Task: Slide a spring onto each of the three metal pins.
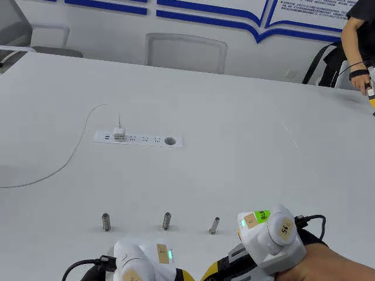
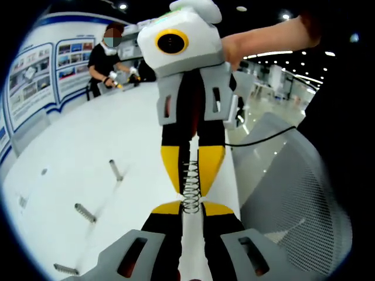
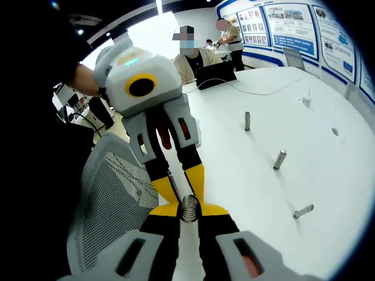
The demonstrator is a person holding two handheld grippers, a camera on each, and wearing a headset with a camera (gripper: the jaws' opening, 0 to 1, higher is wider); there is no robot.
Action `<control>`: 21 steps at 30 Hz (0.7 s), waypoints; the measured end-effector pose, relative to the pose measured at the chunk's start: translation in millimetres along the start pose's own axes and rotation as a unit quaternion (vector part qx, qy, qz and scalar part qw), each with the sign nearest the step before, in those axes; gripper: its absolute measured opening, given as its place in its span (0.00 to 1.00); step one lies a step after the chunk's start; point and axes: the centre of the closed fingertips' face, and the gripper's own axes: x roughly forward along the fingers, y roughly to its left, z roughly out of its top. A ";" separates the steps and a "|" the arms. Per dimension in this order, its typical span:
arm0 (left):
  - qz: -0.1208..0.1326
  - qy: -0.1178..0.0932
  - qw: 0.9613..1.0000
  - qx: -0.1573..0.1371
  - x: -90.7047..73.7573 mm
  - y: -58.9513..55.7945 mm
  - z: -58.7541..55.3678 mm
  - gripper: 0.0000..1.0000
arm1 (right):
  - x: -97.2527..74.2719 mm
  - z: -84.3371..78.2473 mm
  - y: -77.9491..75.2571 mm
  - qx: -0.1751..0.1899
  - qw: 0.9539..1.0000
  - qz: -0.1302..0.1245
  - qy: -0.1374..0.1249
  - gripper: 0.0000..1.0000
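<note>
gripping one spring [image 2: 191,181] together, left tongs [image 2: 191,207] and right tongs [image 3: 188,211] meet.

Site: open-plan office or demonstration hall. Evidence: a long white meeting table [image 1: 246,152] with a power strip [image 1: 139,139] on it, mesh-backed office chairs [image 1: 186,52] along its far edge, and blue-and-white display boards [image 3: 287,23] on the wall. Ceiling strip lights [image 2: 275,54] run overhead, and other people [image 3: 196,61] stand at the same table.
</note>
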 end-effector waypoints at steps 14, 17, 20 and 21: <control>0.020 0.008 0.999 -0.038 -0.1 4.9 -15.2 0.13 | -5.4 -17.5 -7.8 0.014 1.000 -0.015 0.019 0.12; 0.024 0.007 0.999 -0.046 -0.6 6.2 -17.3 0.14 | -7.4 -21.6 -12.1 0.021 0.999 -0.022 0.019 0.12; 0.032 0.006 0.998 -0.055 -1.2 9.6 -20.0 0.14 | -9.3 -28.4 -17.7 0.028 0.999 -0.033 0.027 0.12; 0.035 0.006 0.998 -0.057 -1.5 11.0 -20.6 0.14 | -9.7 -30.2 -18.9 0.029 0.999 -0.035 0.029 0.12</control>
